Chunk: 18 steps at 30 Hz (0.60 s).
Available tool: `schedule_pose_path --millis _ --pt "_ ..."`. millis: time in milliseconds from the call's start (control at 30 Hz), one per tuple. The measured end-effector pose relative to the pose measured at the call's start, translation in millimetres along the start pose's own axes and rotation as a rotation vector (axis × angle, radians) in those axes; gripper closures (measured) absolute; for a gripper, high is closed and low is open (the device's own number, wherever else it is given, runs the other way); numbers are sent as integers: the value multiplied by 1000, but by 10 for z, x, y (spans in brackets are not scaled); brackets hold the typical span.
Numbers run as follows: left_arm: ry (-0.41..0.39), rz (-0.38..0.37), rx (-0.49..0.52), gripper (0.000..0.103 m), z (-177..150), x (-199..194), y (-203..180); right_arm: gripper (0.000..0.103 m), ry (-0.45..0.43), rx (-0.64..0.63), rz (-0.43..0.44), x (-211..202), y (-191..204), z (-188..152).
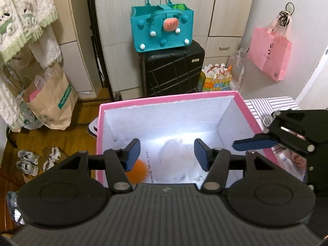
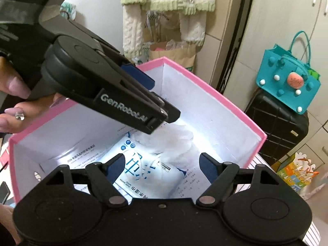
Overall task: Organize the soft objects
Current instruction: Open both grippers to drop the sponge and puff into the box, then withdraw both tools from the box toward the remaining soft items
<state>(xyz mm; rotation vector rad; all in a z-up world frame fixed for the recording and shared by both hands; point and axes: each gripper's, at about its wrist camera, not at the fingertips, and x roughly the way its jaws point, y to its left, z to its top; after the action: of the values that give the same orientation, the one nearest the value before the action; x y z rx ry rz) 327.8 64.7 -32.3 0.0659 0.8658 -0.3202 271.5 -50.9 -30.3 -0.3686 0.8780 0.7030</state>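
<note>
Both our jaws stand wide and empty over the box [image 1: 249,110]: wipes pack [image 2: 143,176] below the right gripper [image 2: 162,166], ball [image 1: 137,172] under the left gripper [image 1: 167,153]. We lift straight out, clearing the rim.

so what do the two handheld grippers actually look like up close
Both are matte black plastic. The left gripper has two linked arms with silver pivot pins, dark blue pads and a ribbed grey body; pale lettering reading GenRobot.AI runs along its side. The right gripper matches it. The hand holding the left one has long pink nails, one with a gem.
</note>
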Motion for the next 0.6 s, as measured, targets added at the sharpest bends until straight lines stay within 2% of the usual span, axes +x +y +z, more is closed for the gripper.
schedule_pose_path --millis 233,467,600 --pt "-39 24 5 41 -20 -317 -21 20 -57 47 23 -262 9 -70" --pt "-5 24 28 38 -99 -705 -102 20 -107 91 62 -590 83 -174" --pt "-15 43 54 34 -161 -970 -183 20 -128 104 72 -801 130 -234"
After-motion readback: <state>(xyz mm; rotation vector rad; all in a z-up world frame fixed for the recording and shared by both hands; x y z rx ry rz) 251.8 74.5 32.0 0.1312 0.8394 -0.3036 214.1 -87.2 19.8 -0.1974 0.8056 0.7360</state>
